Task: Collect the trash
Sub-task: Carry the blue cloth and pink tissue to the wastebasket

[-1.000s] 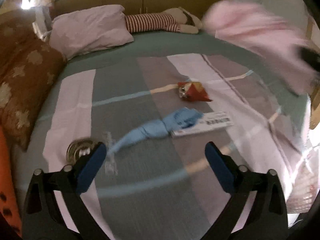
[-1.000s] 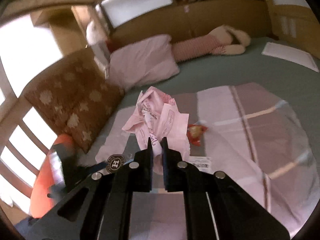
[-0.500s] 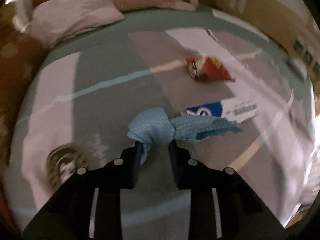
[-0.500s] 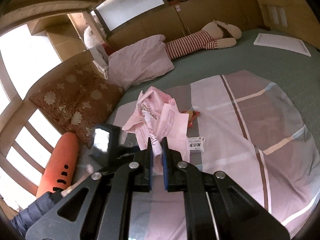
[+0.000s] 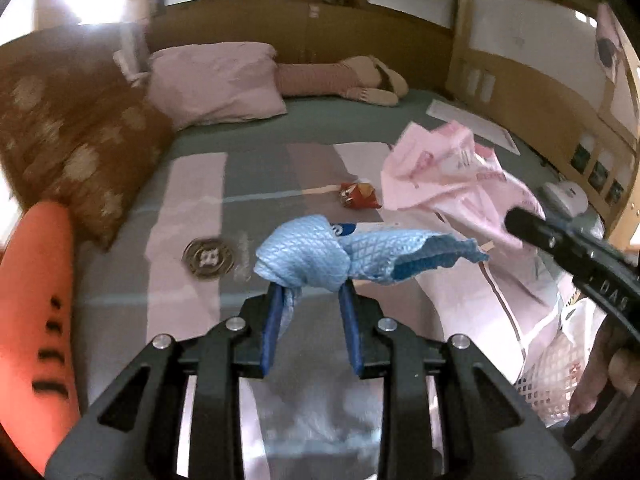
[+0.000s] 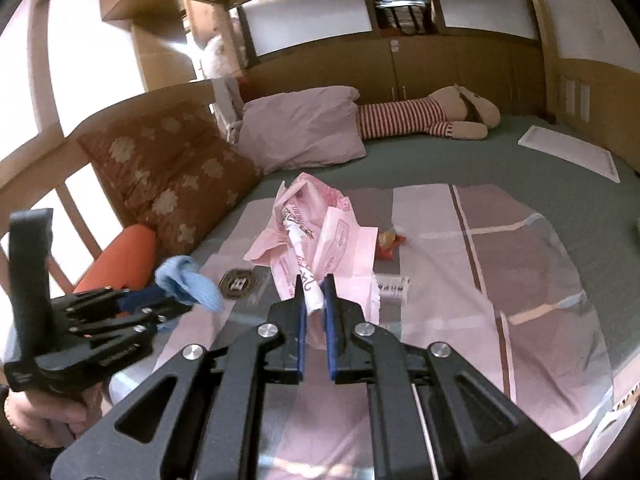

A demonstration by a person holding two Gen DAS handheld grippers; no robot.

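My left gripper (image 5: 310, 294) is shut on a crumpled light-blue cloth (image 5: 320, 258) and holds it above the bed; gripper and cloth also show at the left of the right wrist view (image 6: 188, 280). My right gripper (image 6: 312, 292) is shut on a crumpled pink plastic bag (image 6: 316, 232), held up over the striped sheet; the bag shows at the right of the left wrist view (image 5: 452, 172). A red snack wrapper (image 5: 358, 196) lies on the sheet further back. A white barcode label (image 6: 394, 290) and a round metal lid (image 5: 208, 258) also lie on the sheet.
A brown patterned cushion (image 5: 76, 144) and an orange bolster (image 5: 36, 312) line the left side. A pink pillow (image 5: 216, 80) and a striped plush toy (image 6: 424, 116) lie at the head. A white mesh bag (image 5: 552, 376) sits at the right edge.
My left gripper closed on the blue cloth and lifted it off the sheet. The right gripper kept hold of the pink bag and came closer to the left one.
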